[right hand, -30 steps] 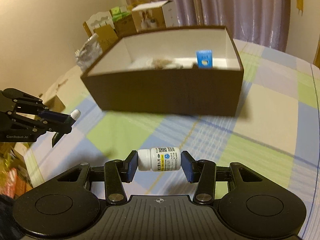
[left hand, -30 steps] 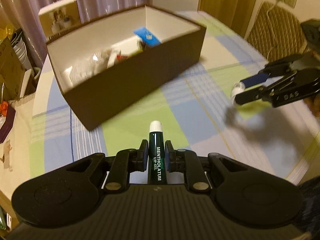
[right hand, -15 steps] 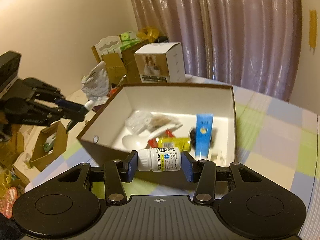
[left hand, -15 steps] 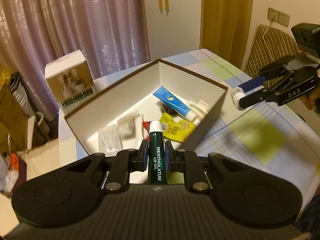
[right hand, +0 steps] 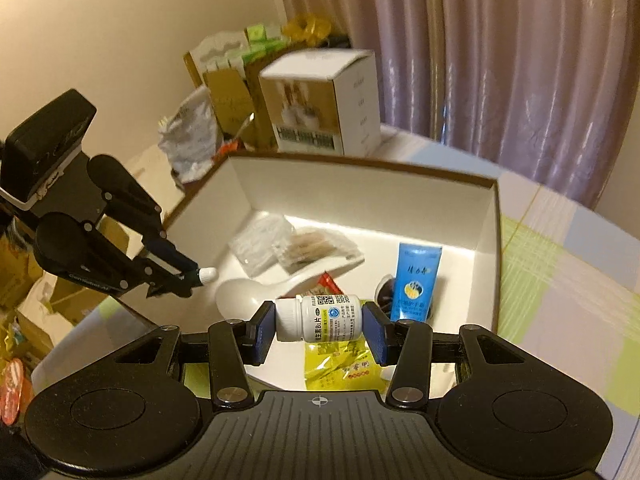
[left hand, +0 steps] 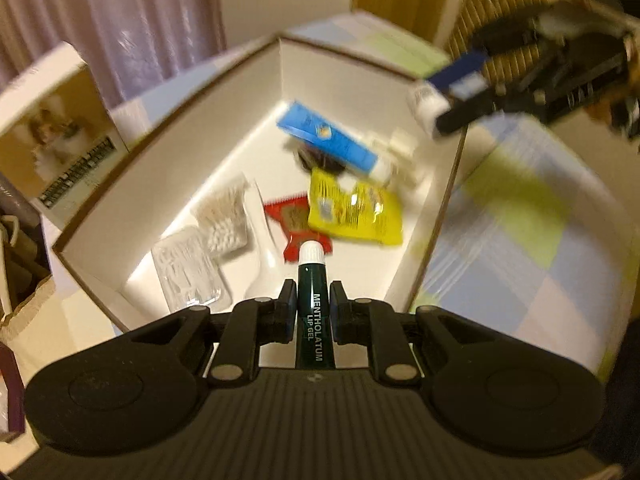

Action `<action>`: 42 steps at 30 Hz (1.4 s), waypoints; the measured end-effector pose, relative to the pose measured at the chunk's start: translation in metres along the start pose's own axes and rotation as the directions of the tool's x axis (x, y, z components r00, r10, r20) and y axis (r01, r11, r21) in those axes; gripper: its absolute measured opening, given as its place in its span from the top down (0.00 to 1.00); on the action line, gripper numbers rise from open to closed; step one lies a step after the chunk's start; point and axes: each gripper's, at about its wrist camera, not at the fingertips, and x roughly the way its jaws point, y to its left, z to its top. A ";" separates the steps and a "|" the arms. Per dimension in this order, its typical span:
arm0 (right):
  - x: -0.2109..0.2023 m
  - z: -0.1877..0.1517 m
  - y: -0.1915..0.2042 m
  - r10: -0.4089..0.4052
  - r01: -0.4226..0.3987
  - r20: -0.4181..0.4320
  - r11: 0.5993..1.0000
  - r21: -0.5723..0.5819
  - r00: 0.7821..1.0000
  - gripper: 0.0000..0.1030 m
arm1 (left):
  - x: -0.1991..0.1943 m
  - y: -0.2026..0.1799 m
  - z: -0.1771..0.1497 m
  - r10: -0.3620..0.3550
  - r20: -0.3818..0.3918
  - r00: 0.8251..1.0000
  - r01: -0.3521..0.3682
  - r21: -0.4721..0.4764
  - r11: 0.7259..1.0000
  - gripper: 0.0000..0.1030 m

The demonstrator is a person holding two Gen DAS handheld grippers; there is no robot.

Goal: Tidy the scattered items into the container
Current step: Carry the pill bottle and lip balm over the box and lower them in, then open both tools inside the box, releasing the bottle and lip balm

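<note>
My left gripper [left hand: 313,296] is shut on a dark green lip gel tube [left hand: 314,316] with a white cap, held above the near edge of the brown box [left hand: 192,104]. My right gripper [right hand: 319,322] is shut on a small white pill bottle [right hand: 319,317], held sideways over the box [right hand: 360,192]. Each gripper shows in the other view, the left one [right hand: 188,276] at the box's left side, the right one [left hand: 432,108] over its right rim. Inside lie a blue tube [left hand: 332,140], a yellow sachet [left hand: 356,212], a red sachet [left hand: 292,224], a white spoon [right hand: 248,296] and clear packets [left hand: 188,276].
The box stands on a checked blue and green tablecloth [left hand: 520,216]. A white product carton [right hand: 320,100] stands behind the box. Cardboard boxes and bags [right hand: 208,92] crowd the floor at the left. Purple curtains [right hand: 500,52] hang behind.
Both grippers have risen from table level and moved in over the open box, each still holding its item. The box interior now fills both views.
</note>
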 end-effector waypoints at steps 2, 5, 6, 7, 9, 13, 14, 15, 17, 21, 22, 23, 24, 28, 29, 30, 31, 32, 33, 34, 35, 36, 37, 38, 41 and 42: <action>0.011 0.001 -0.004 0.009 -0.009 -0.038 1.000 0.002 0.999 0.52 | 0.010 0.005 0.001 -0.026 -0.048 0.999 0.027 0.024 0.999 0.87; 0.027 0.003 -0.009 0.022 -0.022 -0.090 1.000 0.010 0.996 0.52 | 0.029 0.008 -0.003 -0.063 -0.141 0.988 0.073 0.067 0.995 0.87; 0.030 0.003 -0.011 0.025 -0.024 -0.104 1.000 0.015 0.994 0.52 | 0.035 0.008 -0.004 -0.075 -0.175 0.982 0.090 0.077 0.993 0.87; 0.034 0.003 -0.012 0.028 -0.026 -0.116 0.999 0.024 0.993 0.52 | 0.041 0.009 -0.006 -0.082 -0.203 0.976 0.101 0.087 0.991 0.87; 0.041 0.002 -0.015 0.040 -0.033 -0.140 0.998 0.046 0.989 0.52 | 0.047 0.011 -0.007 -0.119 -0.234 0.965 0.140 0.074 0.987 0.88; 0.053 0.002 -0.015 0.078 -0.063 -0.188 0.994 0.084 0.979 0.52 | 0.051 0.015 -0.006 -0.142 -0.264 0.954 0.167 0.075 0.983 0.83; 0.056 0.002 -0.014 0.081 -0.064 -0.203 0.994 0.092 0.976 0.52 | 0.052 0.015 -0.005 -0.141 -0.268 0.953 0.166 0.074 0.983 0.82; 0.059 0.002 -0.014 0.087 -0.065 -0.220 0.993 0.103 0.972 0.52 | 0.052 0.016 -0.005 -0.141 -0.271 0.952 0.167 0.073 0.983 0.81; 0.067 0.002 -0.015 0.100 -0.069 -0.251 0.989 0.131 0.963 0.52 | 0.052 0.015 -0.002 -0.138 -0.275 0.951 0.165 0.077 0.983 0.79; 0.077 0.001 -0.015 0.131 -0.079 -0.299 0.980 0.181 0.945 0.52 | 0.052 0.016 0.000 -0.140 -0.284 0.949 0.163 0.060 0.985 0.78; 0.080 0.002 -0.015 0.140 -0.082 -0.310 0.978 0.192 0.940 0.52 | 0.053 0.016 0.001 -0.139 -0.287 0.948 0.161 0.054 0.985 0.78; 0.083 0.002 -0.014 0.149 -0.085 -0.321 0.976 0.202 0.935 0.52 | 0.053 0.017 0.002 -0.136 -0.289 0.947 0.157 0.049 0.986 0.77; 0.085 0.003 -0.013 0.152 -0.085 -0.329 0.974 0.208 0.932 0.52 | 0.053 0.017 0.002 -0.133 -0.292 0.947 0.153 0.045 0.987 0.77; 0.093 0.004 -0.006 0.159 -0.087 -0.349 0.973 0.212 0.923 0.52 | 0.053 0.019 0.003 -0.123 -0.302 0.945 0.137 0.025 0.990 0.74; 0.094 0.004 -0.005 0.162 -0.088 -0.352 0.972 0.216 0.922 0.52 | 0.053 0.019 0.003 -0.120 -0.303 0.945 0.133 0.023 0.991 0.73; 0.095 0.004 -0.004 0.164 -0.089 -0.355 0.972 0.218 0.920 0.52 | 0.053 0.020 0.003 -0.118 -0.305 0.945 0.130 0.019 0.991 0.73; 0.097 0.003 -0.002 0.162 -0.086 -0.361 0.972 0.218 0.918 0.52 | 0.053 0.020 0.003 -0.116 -0.307 0.945 0.127 0.015 0.992 0.73; 0.098 0.003 -0.001 0.158 -0.081 -0.368 0.973 0.217 0.916 0.52 | 0.053 0.020 0.003 -0.114 -0.307 0.945 0.125 0.015 0.992 0.73; 0.100 0.003 0.001 0.156 -0.078 -0.374 0.973 0.216 0.914 0.52 | 0.053 0.019 0.003 -0.112 -0.308 0.945 0.122 0.016 0.992 0.73; 0.101 0.003 0.002 0.154 -0.074 -0.382 0.973 0.217 0.911 0.52 | 0.053 0.019 0.003 -0.109 -0.309 0.945 0.120 0.017 0.993 0.73; 0.102 0.003 0.002 0.152 -0.068 -0.388 0.973 0.221 0.909 0.52 | 0.053 0.019 0.003 -0.107 -0.309 0.945 0.118 0.017 0.993 0.73; 0.104 0.003 0.003 0.156 -0.068 -0.395 0.971 0.228 0.905 0.52 | 0.053 0.019 0.003 -0.105 -0.310 0.945 0.116 0.017 0.993 0.73; 0.107 0.002 0.004 0.166 -0.073 -0.403 0.969 0.237 0.900 0.51 | 0.053 0.019 0.003 -0.104 -0.310 0.945 0.115 0.017 0.993 0.73; 0.108 0.002 0.005 0.173 -0.077 -0.406 0.967 0.242 0.897 0.51 | 0.053 0.019 0.003 -0.103 -0.310 0.945 0.113 0.015 0.993 0.73; 0.109 0.002 0.008 0.132 -0.036 -0.411 0.972 0.234 0.902 0.05 | 0.053 0.018 0.002 -0.097 -0.310 0.946 0.106 0.012 0.994 0.73; 0.107 0.003 0.010 0.114 -0.025 -0.401 0.975 0.220 0.909 0.04 | 0.053 0.018 0.001 -0.095 -0.309 0.946 0.103 0.011 0.995 0.73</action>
